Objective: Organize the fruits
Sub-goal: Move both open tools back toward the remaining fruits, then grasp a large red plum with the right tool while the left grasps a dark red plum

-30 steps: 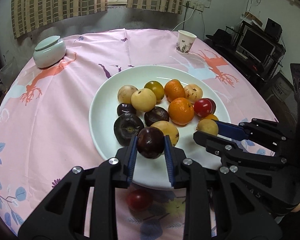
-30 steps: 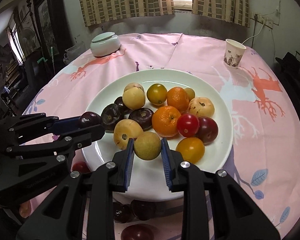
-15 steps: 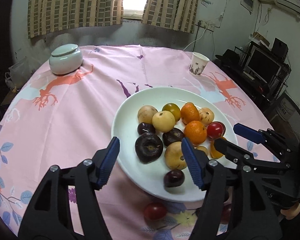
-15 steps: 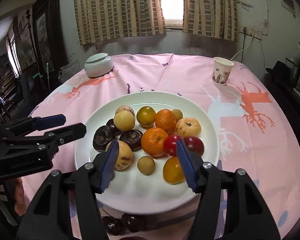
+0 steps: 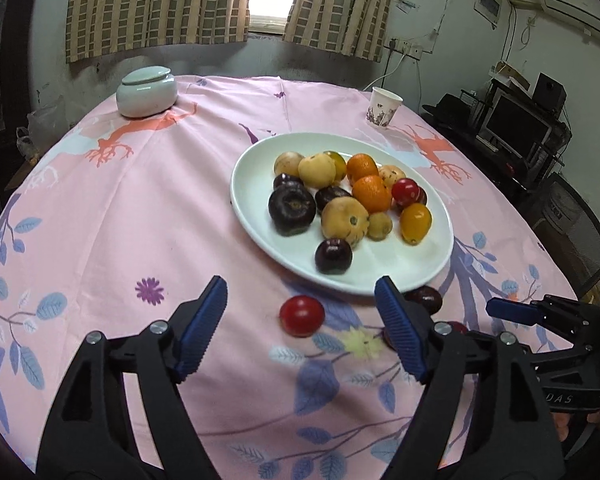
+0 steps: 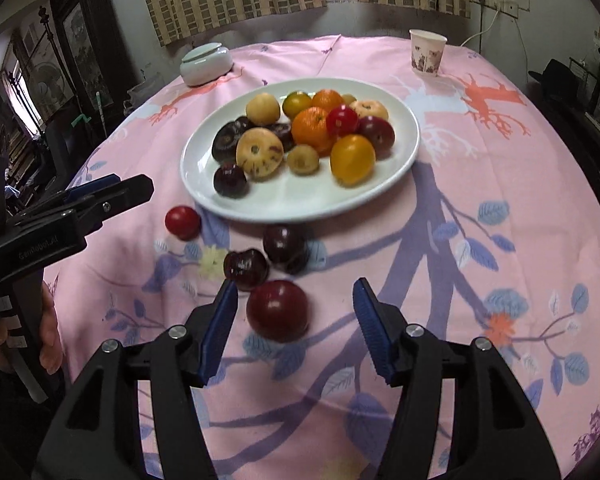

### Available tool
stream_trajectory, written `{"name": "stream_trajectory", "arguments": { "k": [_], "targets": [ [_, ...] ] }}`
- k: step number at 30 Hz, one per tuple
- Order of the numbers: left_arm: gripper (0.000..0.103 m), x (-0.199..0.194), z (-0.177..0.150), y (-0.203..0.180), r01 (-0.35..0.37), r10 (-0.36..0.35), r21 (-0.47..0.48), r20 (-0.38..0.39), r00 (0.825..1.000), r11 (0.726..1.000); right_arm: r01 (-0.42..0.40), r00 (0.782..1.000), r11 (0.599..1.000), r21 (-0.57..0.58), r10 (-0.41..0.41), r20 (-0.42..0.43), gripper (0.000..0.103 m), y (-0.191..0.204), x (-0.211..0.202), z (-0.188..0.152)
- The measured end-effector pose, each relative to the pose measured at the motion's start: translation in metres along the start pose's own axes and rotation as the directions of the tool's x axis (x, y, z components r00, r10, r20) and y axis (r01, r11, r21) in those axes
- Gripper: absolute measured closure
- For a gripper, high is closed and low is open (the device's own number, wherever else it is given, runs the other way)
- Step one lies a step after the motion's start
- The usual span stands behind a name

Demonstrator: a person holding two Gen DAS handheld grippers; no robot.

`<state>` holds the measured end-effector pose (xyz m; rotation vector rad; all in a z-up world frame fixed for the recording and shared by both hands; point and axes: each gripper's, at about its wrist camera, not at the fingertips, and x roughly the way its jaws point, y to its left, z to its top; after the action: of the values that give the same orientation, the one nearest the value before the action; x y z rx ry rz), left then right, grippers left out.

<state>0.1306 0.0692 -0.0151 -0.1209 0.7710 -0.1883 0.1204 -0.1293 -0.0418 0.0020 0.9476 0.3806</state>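
Observation:
A white plate (image 5: 256, 216) (image 6: 400, 160) holds several fruits: oranges, yellow ones, dark plums and red tomatoes. A dark plum (image 5: 333, 255) lies at its near edge. On the cloth in front of the plate lie a red tomato (image 5: 302, 315) (image 6: 183, 221) and three dark red plums (image 6: 278, 310). My left gripper (image 5: 300, 326) is open and empty, just behind the red tomato. My right gripper (image 6: 294, 320) is open and empty, with the nearest plum between its fingers' tips.
The round table has a pink patterned cloth (image 5: 140, 208). A pale lidded jar (image 5: 147, 90) stands at the far left and a paper cup (image 5: 384, 108) at the far right. Furniture and a monitor (image 5: 516, 124) stand beyond the table's right edge.
Both grippers let go of their fruits onto the plate, opened wide and drew back towards me. They now hover over the cloth in front of the plate.

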Motion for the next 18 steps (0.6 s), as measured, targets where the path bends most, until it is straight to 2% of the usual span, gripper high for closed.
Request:
{"name": "stream_trajectory", "arguments": {
  "k": [2, 15, 18],
  "targets": [
    [0.025, 0.002, -0.004, 0.001, 0.011, -0.012, -0.012, -0.025, 1.0, 1.0, 0.0, 1.0, 1.0, 0.003, 0.0, -0.018, 0.043, 0.001, 0.005, -0.005],
    [0.024, -0.005, -0.014, -0.004, 0.017, -0.018, -0.002, -0.038, 0.999, 1.0, -0.001, 0.999, 1.0, -0.008, 0.001, -0.048, 0.043, 0.007, 0.023, -0.005],
    [0.024, -0.006, -0.015, -0.005, 0.019, -0.019, 0.001, -0.046, 0.999, 1.0, -0.022, 0.999, 1.0, -0.003, 0.022, -0.045, 0.043, 0.005, 0.031, -0.004]
  ]
}}
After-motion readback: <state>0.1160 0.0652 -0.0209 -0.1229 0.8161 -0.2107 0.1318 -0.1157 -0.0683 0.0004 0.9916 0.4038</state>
